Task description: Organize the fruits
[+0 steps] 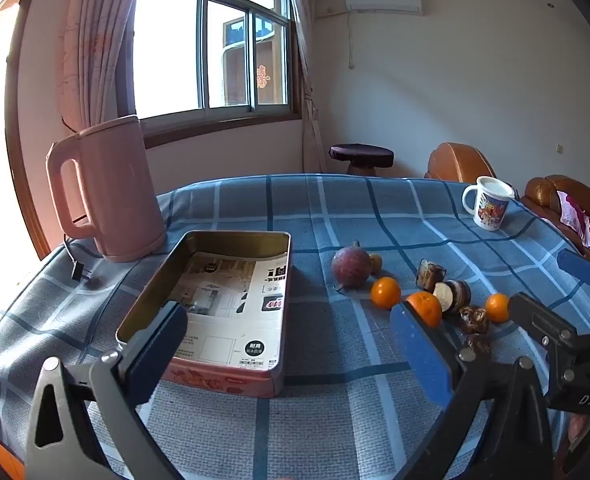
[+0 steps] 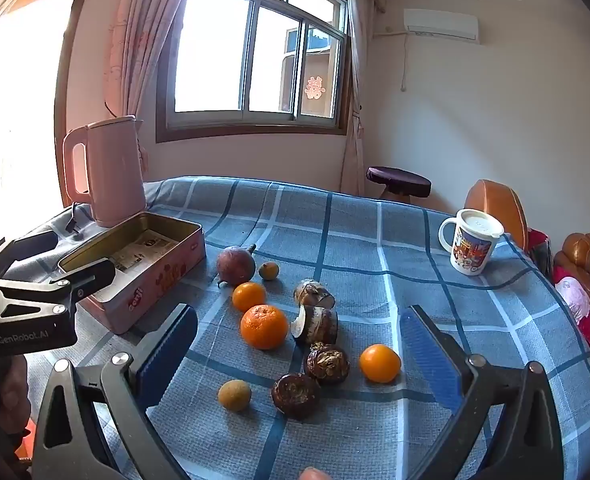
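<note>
An open pink tin box [image 1: 231,312] lined with printed paper lies on the blue checked tablecloth; it also shows in the right wrist view [image 2: 147,272]. Right of it lie fruits: a purple round fruit [image 2: 236,265], three oranges [image 2: 264,326] [image 2: 248,296] [image 2: 379,362], two small yellow-brown fruits [image 2: 234,395] [image 2: 269,270], two dark brown bulbs [image 2: 295,395] [image 2: 327,363] and two cut brown pieces [image 2: 315,324]. My left gripper [image 1: 291,344] is open and empty beside the box. My right gripper [image 2: 299,344] is open and empty, low over the fruits.
A pink kettle [image 1: 107,188] with its cord stands behind the box. A printed mug [image 2: 471,242] stands at the far right of the table. Brown leather chairs [image 2: 495,204] and a dark stool [image 2: 399,182] stand beyond the table edge.
</note>
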### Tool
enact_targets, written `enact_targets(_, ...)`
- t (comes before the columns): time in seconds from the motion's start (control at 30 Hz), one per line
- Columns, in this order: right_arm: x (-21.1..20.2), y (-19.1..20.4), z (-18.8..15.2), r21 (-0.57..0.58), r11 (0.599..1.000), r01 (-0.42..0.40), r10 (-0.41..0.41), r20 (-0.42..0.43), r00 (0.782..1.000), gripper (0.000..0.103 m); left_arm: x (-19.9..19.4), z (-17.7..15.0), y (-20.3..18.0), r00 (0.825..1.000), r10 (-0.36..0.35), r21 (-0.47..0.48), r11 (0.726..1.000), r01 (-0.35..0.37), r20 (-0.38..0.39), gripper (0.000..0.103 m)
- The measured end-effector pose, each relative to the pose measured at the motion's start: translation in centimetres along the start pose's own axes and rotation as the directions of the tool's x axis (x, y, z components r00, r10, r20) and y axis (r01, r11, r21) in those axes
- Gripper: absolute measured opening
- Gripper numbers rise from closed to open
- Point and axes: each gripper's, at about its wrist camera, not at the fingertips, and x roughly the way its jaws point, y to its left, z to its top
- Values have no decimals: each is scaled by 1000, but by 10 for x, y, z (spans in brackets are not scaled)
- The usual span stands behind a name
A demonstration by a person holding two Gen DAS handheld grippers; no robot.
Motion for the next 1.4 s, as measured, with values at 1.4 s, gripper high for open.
enact_targets(1.4,-1,-8,-13,30,1000,4,-4,-11,1000,102,-1,-3,-9,1000,22,55,998,-23,17,103)
